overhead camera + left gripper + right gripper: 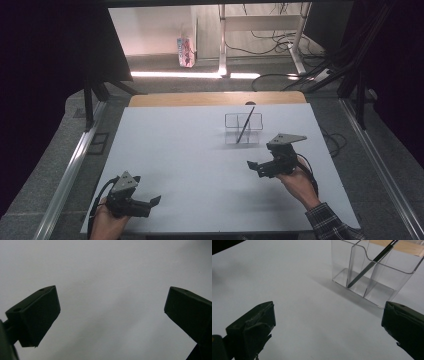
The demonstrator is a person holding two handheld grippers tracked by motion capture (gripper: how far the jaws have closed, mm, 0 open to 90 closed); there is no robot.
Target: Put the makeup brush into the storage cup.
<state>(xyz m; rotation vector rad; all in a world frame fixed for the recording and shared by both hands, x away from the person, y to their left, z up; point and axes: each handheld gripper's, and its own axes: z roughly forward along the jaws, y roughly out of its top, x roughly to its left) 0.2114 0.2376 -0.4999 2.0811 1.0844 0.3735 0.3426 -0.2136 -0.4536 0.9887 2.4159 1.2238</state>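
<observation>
A clear plastic holder (pixel 243 129) with compartments stands on the white table (pixel 190 160), right of centre toward the back. A dark pen (pixel 246 125) leans inside it, tip down. In the right gripper view the holder (pixel 372 272) and the pen (pixel 369 265) sit ahead, at the upper right. My right gripper (pixel 255 169) hovers in front of the holder, apart from it, open (pixel 328 320) with nothing between its jaws. My left gripper (pixel 152 202) is at the table's near left corner, open (pixel 111 307) over bare white surface.
A wooden strip (pixel 215 98) borders the table's far edge. Grey floor surrounds the table, with metal rails (pixel 70 170) at both sides. Desk legs and cables (pixel 280 40) lie beyond, along with a small carton (pixel 185 51).
</observation>
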